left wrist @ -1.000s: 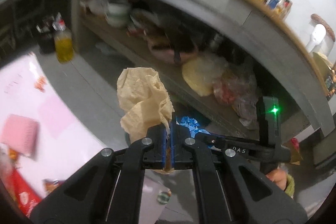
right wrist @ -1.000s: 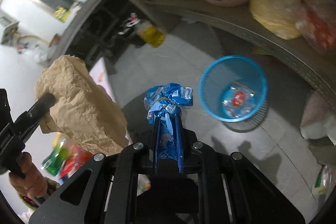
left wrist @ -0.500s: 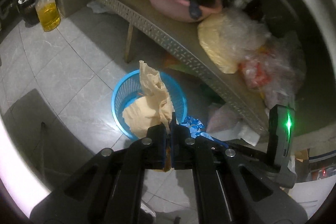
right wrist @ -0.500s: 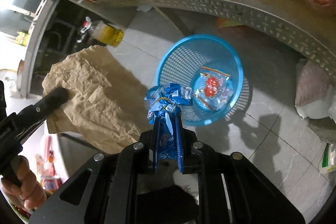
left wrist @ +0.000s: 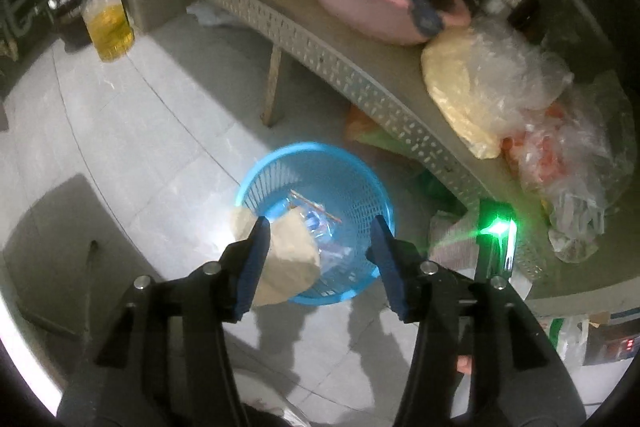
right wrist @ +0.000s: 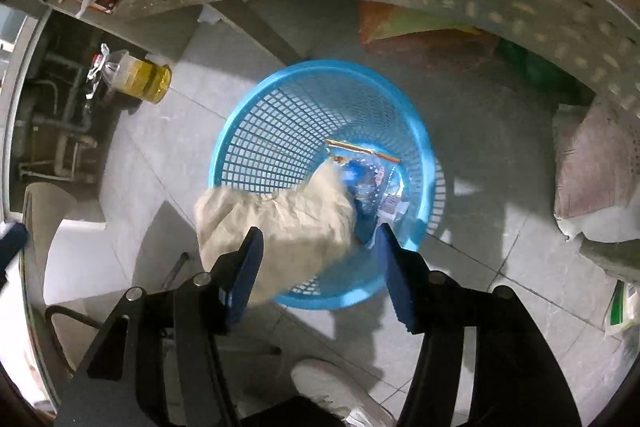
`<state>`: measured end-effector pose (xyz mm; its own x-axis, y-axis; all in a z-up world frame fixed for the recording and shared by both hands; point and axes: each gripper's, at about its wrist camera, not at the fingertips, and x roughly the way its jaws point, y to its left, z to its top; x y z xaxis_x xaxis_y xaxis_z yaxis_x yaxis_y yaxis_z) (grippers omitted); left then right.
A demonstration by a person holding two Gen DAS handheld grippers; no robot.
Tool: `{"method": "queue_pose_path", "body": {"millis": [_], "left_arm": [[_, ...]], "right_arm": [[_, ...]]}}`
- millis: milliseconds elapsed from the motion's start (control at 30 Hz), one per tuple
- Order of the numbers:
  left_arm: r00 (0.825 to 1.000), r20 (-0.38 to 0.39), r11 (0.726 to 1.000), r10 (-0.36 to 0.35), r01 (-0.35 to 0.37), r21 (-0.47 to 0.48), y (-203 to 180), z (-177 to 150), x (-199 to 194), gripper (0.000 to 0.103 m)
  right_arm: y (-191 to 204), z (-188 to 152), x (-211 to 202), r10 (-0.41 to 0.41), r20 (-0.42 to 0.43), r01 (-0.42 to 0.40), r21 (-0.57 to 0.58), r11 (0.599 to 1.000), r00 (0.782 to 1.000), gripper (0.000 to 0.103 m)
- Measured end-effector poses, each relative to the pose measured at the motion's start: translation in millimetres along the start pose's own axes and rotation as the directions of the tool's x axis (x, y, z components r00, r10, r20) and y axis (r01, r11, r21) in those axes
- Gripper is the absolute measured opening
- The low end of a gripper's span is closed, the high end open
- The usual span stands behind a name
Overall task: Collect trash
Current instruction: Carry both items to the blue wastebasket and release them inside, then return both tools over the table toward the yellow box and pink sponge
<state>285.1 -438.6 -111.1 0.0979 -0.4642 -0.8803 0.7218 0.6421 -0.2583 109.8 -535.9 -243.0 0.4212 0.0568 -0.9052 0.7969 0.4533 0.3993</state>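
Both tools, left tool point(left wrist: 318, 241) and right tool point(right wrist: 320, 251), have just been opening wide above the blue basket point(right wrist: 256, 131) on the floor; nothing is gripped; the brown paper point(right wrist: 288, 223) drops over its rim, the blue wrapper point(right wrist: 360, 187) inside.

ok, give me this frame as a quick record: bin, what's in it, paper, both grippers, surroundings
bin: blue mesh basket upright on the tiled floor, beside a low shelf
contents: blue wrapper and clear snack packet inside
paper: crumpled brown paper lying over the near rim, partly in, partly out; motion-blurred
left gripper: jaws have just been opening, nothing clamped, above the basket
right gripper: jaws have just been opening, nothing clamped, above the basket
nearby: bottle of yellow liquid on the floor, away from the basket
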Motion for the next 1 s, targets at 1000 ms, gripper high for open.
{"method": "queue_pose_path", "body": {"millis": [1000], "left_arm": [[0.948,0.318,0.999,-0.004,-0.007,0.033,21,-158,-256,0.067]], "right_arm": [[71,-127,-182,0.018,0.122,0.026,-0.352,0.936,0.992,0.073]]}}
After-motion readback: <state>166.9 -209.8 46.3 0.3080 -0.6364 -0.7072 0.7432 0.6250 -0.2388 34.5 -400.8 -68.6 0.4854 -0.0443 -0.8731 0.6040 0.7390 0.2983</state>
